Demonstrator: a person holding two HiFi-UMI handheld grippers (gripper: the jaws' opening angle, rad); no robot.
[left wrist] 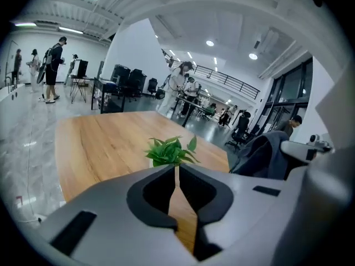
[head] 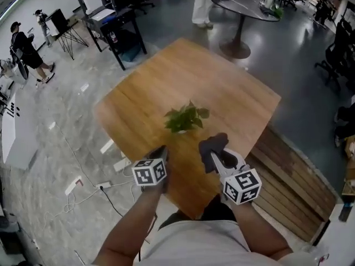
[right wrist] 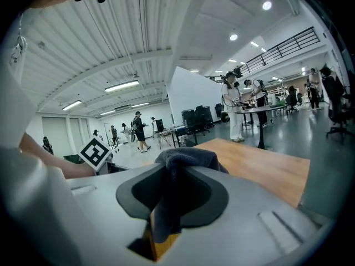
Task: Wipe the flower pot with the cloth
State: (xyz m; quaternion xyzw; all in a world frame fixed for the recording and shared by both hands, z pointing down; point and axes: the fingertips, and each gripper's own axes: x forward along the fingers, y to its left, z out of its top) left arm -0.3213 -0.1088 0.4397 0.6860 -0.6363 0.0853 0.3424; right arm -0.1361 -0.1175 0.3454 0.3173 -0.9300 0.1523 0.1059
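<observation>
Flower pot [head: 186, 119] with its green plant sits mid-frame in the head view on the wooden table [head: 166, 76], just above both grippers and touching neither. Left gripper [head: 161, 150], lower centre-left, has its jaws closed to a thin slit with nothing between them. Right gripper [head: 214, 158], lower centre-right, is clamped on the dark grey cloth [head: 213, 146], which bunches up over its jaw tips.

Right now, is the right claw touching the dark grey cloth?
Touching. The right gripper view shows the dark grey cloth pinched in the right claw, its jaws closed on it, with the cloth bunched above them.
</observation>
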